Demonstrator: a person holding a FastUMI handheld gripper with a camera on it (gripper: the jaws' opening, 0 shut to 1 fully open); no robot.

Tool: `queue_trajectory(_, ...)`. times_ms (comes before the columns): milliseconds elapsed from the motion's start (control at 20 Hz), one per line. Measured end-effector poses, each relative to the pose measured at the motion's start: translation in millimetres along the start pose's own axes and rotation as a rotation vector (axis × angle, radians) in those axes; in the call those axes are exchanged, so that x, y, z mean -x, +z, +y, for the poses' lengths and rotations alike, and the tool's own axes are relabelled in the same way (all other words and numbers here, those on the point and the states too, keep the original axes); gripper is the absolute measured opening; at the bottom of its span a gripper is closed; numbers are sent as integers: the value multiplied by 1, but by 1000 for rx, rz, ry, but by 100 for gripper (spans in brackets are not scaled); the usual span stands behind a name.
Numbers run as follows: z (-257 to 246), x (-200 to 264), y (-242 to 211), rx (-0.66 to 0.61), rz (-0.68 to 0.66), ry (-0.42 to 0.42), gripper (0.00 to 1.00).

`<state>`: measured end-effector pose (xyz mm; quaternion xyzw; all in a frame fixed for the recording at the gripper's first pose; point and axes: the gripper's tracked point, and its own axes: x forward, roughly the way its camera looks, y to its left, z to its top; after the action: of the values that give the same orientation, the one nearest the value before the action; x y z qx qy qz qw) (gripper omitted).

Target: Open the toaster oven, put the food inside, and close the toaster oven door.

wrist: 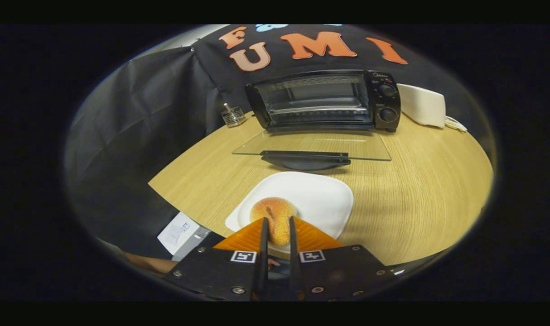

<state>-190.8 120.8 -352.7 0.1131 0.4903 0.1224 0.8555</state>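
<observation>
The black toaster oven (322, 99) stands at the far side of the wooden table (420, 190), its glass door (311, 144) folded down flat with the dark handle (306, 159) toward me. Inside, a wire rack shows and the cavity looks bare. Nearer lies a white square plate (316, 194). A round golden bun (275, 210) sits over the plate's near corner. My gripper (278, 220) has closed on the bun, one finger pressing on each side of its near half. Whether the bun rests on the plate or hangs just above it cannot be told.
A white appliance (422, 105) stands right of the oven, with a cord beside it. A small metal holder (233, 116) sits left of the oven by the table edge. A sheet of paper (177, 232) lies below the table's near left edge.
</observation>
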Motion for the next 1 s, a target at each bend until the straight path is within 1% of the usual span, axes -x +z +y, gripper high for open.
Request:
queue_trajectory(150, 9, 5, 28, -53, -69, 40, 19)
queue_trajectory(350, 13, 3, 71, -125, -164, 64, 18)
queue_trajectory(550, 7, -6, 115, -198, -262, 60, 18)
queue_trajectory(700, 0, -14, 152, -279, -330, 69, 18)
queue_trajectory(800, -1, -24, 174, -348, -361, 90, 18)
queue_trajectory(1000, -2, -51, 202, -490, -365, 137, 18)
